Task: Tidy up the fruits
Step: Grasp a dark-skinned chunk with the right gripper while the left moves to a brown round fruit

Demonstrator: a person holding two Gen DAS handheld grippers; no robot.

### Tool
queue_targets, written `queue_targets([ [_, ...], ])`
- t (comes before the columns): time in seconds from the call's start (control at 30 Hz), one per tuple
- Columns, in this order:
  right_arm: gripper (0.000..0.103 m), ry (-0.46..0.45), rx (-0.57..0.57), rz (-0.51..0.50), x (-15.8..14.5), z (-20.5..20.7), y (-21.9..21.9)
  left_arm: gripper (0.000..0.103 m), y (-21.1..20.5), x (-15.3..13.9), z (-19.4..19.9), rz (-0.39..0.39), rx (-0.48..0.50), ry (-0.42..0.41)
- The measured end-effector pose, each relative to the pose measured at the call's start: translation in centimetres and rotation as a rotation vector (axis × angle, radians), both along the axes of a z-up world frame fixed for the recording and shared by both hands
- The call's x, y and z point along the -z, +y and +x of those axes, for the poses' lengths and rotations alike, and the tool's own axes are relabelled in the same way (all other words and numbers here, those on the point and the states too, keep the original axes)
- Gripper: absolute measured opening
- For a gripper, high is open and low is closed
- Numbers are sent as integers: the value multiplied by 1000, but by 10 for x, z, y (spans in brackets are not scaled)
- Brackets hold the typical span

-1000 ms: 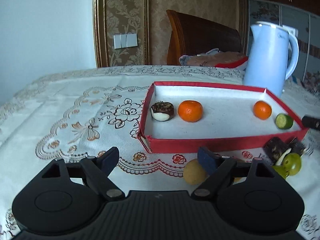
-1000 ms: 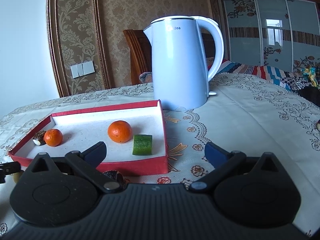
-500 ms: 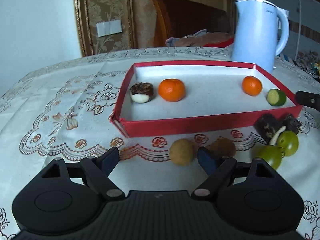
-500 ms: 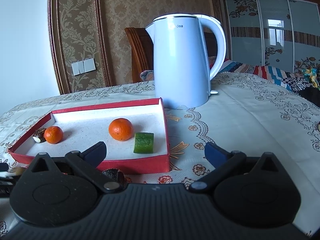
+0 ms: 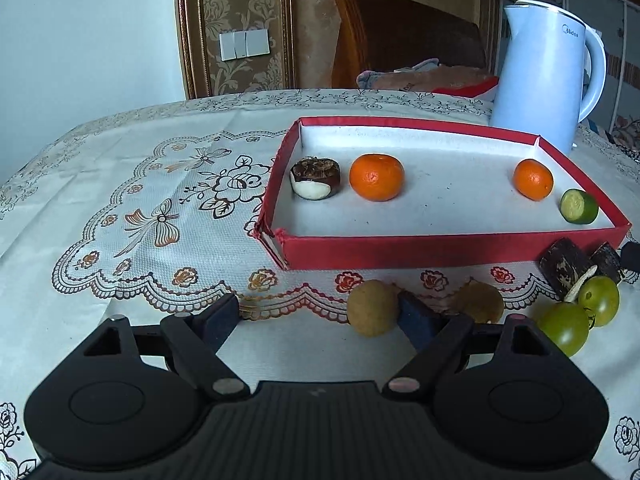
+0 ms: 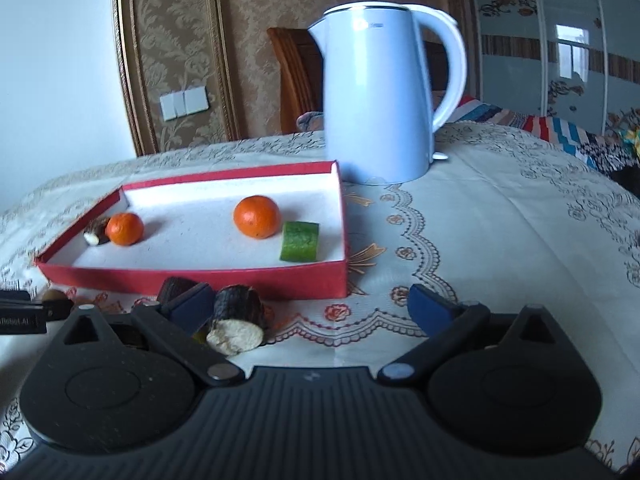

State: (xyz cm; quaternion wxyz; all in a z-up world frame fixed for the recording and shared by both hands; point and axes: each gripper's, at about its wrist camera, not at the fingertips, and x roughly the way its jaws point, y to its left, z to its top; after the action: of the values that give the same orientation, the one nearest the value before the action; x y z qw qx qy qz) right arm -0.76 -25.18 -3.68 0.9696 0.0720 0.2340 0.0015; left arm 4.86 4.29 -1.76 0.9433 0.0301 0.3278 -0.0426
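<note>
Lace-patterned tablecloth [image 5: 120, 208] noted under left gripper [image 5: 320, 312], jaws wide and empty; small tan fruit [image 5: 372, 307], light, firm, prone to rolling, touching right fingertip's inner face, best pinched across middle.

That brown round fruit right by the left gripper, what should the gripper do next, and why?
Probably ease the left gripper a little toward the nearer brown fruit so it sits between the pads. The jaws stand open and hold nothing, and the fruit lies just inside the right-hand fingertip, on the tablecloth in front of the red tray, not yet in it.
</note>
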Motion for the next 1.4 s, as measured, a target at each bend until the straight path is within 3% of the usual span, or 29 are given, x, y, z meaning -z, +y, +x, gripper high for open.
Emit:
queue_targets([
  [0.1, 91, 36, -39, 2, 2, 6, 8, 86, -1, 0, 0, 0, 0, 0],
  [0.13, 84, 51, -50, -10, 4, 8, 11, 86, -1, 0, 0, -1, 0, 0],
  [0.23, 83, 57, -51, -25, 3, 12, 17, 86, -2, 0, 0, 2, 0, -1],
  [0.57, 46, 84, -103, 36, 7, 18, 16, 86, -2, 0, 0, 1, -1, -1],
  [0.87, 44, 88, -112, 40, 8, 19, 17, 86, -2, 1, 0, 1, -1, -1],
  [0.97, 30, 82, -134, 53, 8, 18, 18, 86, -2, 1, 0, 2, -1, -1],
  [1.4, 31, 63, -92, 59, 8, 13, 14, 86, -2, 0, 1, -1, -1, 0],
])
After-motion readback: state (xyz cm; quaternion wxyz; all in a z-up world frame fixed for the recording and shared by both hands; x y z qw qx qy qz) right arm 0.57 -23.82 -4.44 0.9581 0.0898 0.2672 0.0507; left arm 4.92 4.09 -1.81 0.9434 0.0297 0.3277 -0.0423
